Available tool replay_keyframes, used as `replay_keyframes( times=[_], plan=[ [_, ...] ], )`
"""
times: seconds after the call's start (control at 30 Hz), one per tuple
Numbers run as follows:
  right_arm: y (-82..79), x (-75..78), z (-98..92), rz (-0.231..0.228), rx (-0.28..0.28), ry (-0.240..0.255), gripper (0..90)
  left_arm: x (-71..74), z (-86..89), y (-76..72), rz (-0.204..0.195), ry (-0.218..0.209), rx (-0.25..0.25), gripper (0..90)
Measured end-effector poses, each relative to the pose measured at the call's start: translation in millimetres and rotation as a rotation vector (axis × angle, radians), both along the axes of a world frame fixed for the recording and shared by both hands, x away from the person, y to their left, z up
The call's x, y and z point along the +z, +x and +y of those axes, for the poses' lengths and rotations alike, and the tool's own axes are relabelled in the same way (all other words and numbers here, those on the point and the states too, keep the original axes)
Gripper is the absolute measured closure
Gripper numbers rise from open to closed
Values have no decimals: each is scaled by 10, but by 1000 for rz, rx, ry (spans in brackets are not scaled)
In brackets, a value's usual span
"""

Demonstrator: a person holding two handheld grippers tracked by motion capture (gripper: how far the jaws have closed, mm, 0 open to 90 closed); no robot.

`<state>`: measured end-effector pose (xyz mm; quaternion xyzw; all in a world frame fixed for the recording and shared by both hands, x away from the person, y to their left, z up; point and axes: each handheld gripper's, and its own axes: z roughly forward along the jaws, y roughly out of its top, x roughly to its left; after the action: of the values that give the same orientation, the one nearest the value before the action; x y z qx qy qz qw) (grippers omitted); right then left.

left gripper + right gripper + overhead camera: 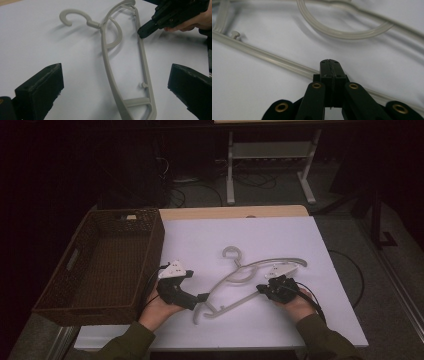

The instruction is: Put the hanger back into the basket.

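The grey plastic hanger lies flat on the white table, its long axis running diagonally from the near left to the far right, hook pointing toward the far edge (curling left). The right gripper has its jaws pressed fully together, tips touching the hanger's straight lower bar. The left gripper holds its jaws wide apart at the hanger's near-left end. A wicker basket stands at the left.

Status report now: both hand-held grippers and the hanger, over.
Left hand-held gripper open, astride hanger end. Right hand-held gripper shut on hanger's lower bar. Hanger flat on table. Basket off left, nothing blocking.
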<state>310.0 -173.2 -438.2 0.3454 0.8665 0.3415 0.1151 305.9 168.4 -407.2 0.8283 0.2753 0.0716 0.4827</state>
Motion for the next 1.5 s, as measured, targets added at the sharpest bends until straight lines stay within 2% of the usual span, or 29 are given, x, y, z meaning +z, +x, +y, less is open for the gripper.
replay_keyframes(
  times=[0.3, 0.47, 0.73, 0.83, 0.93, 1.07, 1.17, 1.27, 1.33, 1.5],
  plan=[
    [-4, -30, 13, 9, 2, -16, 893, -1, -86, 79, -5, 14, -2, 0],
    [-5, -29, 17, 11, 1, -17, 893, -8, -228, 210, -4, 17, -10, 0],
    [-7, -25, 18, 10, 4, -25, 893, -137, -479, 421, 26, 63, -47, 1],
    [-6, -25, 17, 10, 6, -25, 893, -195, -557, 462, 24, 93, -54, 64],
    [-7, -25, 17, 10, 6, -25, 893, -257, -628, 510, 38, 108, -70, 78],
    [-6, -25, 17, 10, 5, -23, 893, -295, -702, 559, 49, 143, -73, 148],
    [-6, -25, 17, 10, 5, -23, 893, -317, -745, 573, 53, 166, -86, 239],
    [-7, -25, 17, 10, 6, -23, 893, -340, -775, 583, 54, 209, -106, 314],
    [-7, -25, 16, 10, 6, -22, 893, -345, -793, 588, 58, 206, -104, 370],
    [-8, -22, 16, 10, 7, -26, 893, -348, -836, 590, 64, 239, -112, 506]
  ],
)
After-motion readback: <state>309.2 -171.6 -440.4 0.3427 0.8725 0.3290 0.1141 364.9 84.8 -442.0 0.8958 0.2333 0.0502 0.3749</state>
